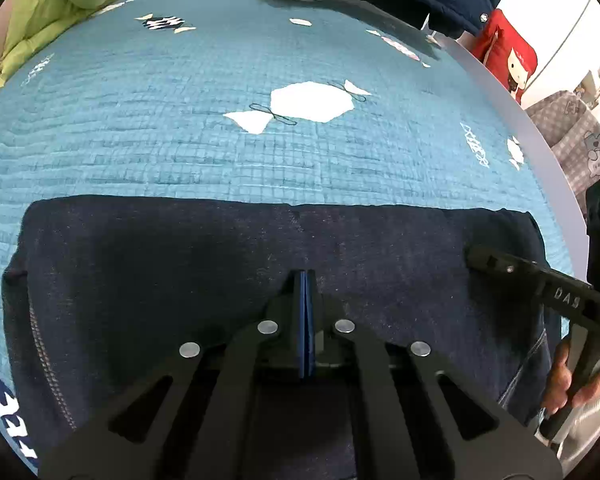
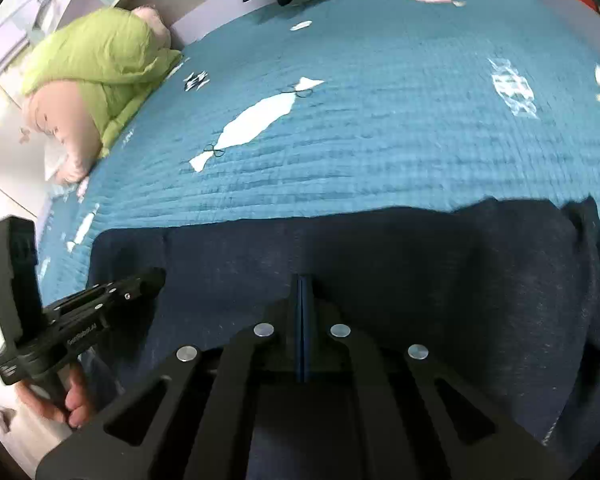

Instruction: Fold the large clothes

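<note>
On the near side of the teal quilt (image 1: 220, 80), a dark navy garment (image 1: 160, 264) lies spread flat, its far edge running almost straight across. Both grippers hover over it with their jaws pressed together and nothing between them: the left gripper (image 1: 305, 276) above the garment's middle, the right gripper (image 2: 301, 280) toward its right end. To fold well, each would likely need to open, drop to a near corner and pinch only the top layer. Beyond the garment's far edge the quilt is bare and wide, giving room to carry cloth forward. A green blanket (image 2: 100, 56) sits far left of the garment, well apart.
</note>
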Available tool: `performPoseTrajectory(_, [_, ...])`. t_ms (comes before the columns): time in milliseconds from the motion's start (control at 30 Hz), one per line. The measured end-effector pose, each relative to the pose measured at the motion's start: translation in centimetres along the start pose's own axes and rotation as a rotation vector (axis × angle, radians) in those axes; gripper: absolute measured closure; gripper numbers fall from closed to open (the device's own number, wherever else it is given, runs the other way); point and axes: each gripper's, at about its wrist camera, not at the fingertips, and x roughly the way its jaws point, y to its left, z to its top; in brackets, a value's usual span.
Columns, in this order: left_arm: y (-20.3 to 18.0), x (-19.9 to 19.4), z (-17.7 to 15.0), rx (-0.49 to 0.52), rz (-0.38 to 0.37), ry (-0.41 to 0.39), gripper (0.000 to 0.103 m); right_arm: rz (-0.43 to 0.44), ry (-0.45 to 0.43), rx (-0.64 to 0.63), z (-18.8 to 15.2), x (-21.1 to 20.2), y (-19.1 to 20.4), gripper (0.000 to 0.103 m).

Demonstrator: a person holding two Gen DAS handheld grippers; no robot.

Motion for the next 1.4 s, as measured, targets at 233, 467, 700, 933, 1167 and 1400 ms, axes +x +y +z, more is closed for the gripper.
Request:
performPoseTrajectory(233, [0.8, -1.2, -0.1, 0.034, 0.020, -0.002, 0.100, -0.124, -0.046, 0.083, -0.2, -3.0, -5.8, 0.103])
performPoseTrajectory(467, [7.7, -2.1, -0.2, -0.051, 0.323, -0.014, 0.101, -0.078, -0.066, 0.131, -1.5, -3.7, -8.1, 0.103])
performPoseTrajectory(700, [9.3, -2.4, -0.4, -0.077, 0.236, -0.042, 0.100, -0.060, -0.061, 0.134, -1.4, -3.0, -8.6, 0.103])
performPoseTrajectory(933, [10.4, -3.6, 1.5, -0.198, 0.261, 0.009, 0.100, -0.082, -0.048, 0.179, -0.7, -4.4, -7.4, 0.096])
performPoseTrajectory(1167, [1.6, -9.7, -1.0, -0.045, 0.109, -0.124, 0.085, 0.150, -0.072, 0.033, -3.1, -6.2, 3.0, 0.095])
performPoseTrajectory(1400, [-1.0, -2.5, -7.2, 0.022, 0.185, 0.058, 0.083, 0.117, 0.080, -0.003, -7.3, -1.6, 3.2, 0.098])
